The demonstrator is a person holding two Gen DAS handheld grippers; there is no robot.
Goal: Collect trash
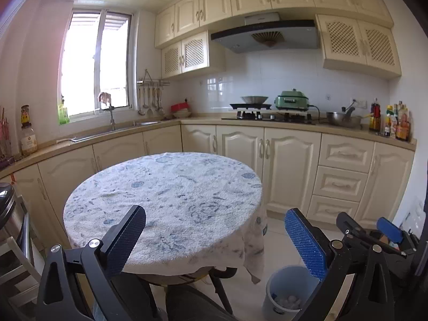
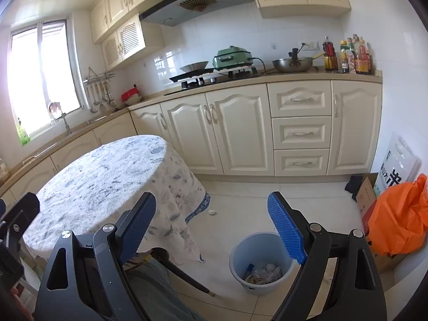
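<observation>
A light blue trash bucket (image 2: 259, 260) stands on the tiled floor to the right of the round table (image 2: 101, 176); crumpled white paper and wrappers (image 2: 263, 270) lie inside it. The bucket also shows in the left wrist view (image 1: 287, 291). A small white scrap (image 2: 212, 212) lies on the floor by the tablecloth's hanging corner. My left gripper (image 1: 214, 230) is open and empty, held above the near edge of the table (image 1: 165, 195). My right gripper (image 2: 212, 214) is open and empty, above the floor and the bucket; it also shows at the right of the left wrist view (image 1: 369, 230).
Cream kitchen cabinets (image 2: 240, 131) and a counter with stove, pans and bottles run along the back. An orange bag (image 2: 398, 219), a cardboard box (image 2: 365, 195) and a rice sack stand at the right wall. Chair legs (image 2: 184, 275) show under the table.
</observation>
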